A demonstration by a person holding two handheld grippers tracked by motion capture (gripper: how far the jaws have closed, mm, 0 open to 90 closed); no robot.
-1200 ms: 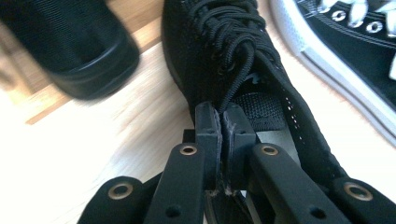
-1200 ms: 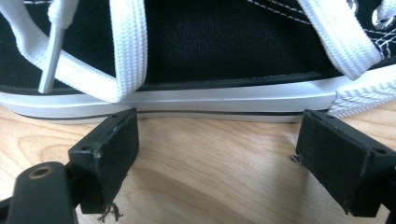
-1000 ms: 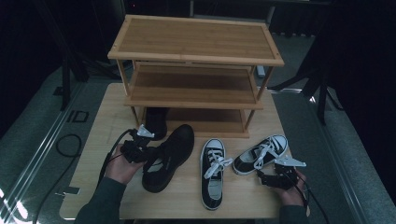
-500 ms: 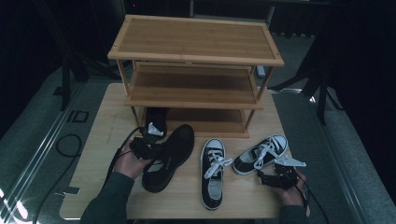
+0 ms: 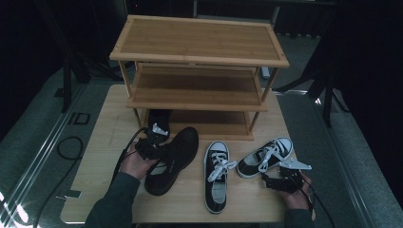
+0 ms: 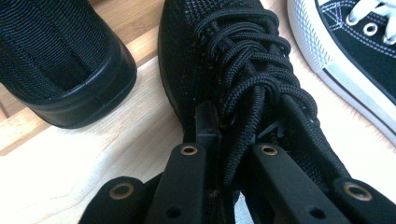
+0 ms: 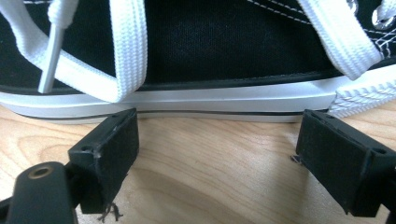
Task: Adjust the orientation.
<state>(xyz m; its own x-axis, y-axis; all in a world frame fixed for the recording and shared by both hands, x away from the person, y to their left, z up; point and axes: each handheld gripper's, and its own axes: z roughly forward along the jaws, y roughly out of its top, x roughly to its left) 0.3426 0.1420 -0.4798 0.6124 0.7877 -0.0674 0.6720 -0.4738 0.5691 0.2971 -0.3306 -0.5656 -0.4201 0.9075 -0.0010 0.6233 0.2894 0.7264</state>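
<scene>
A black lace-up shoe (image 5: 173,159) lies on the table in front of the rack. My left gripper (image 5: 154,146) reaches it from the left. In the left gripper view its jaws (image 6: 233,135) have just been closing and pinch the laced upper of the black shoe (image 6: 243,60). The matching black shoe (image 5: 159,118) stands on the rack's bottom shelf, its heel (image 6: 51,51) close by. My right gripper (image 5: 272,178) rests open at the front right, its pads (image 7: 109,144) spread wide just short of the white sole of a black canvas sneaker (image 7: 210,46).
A three-tier bamboo shoe rack (image 5: 199,42) stands at the back of the wooden table (image 5: 109,123). Two black-and-white sneakers lie in front of it, one pointing toward me (image 5: 217,173), the other angled at the right (image 5: 266,156). Dark floor surrounds the table.
My left hand has moved right and slightly down onto the black shoe, and its jaws have closed on the laced upper. The right hand and the sneakers have not moved.
</scene>
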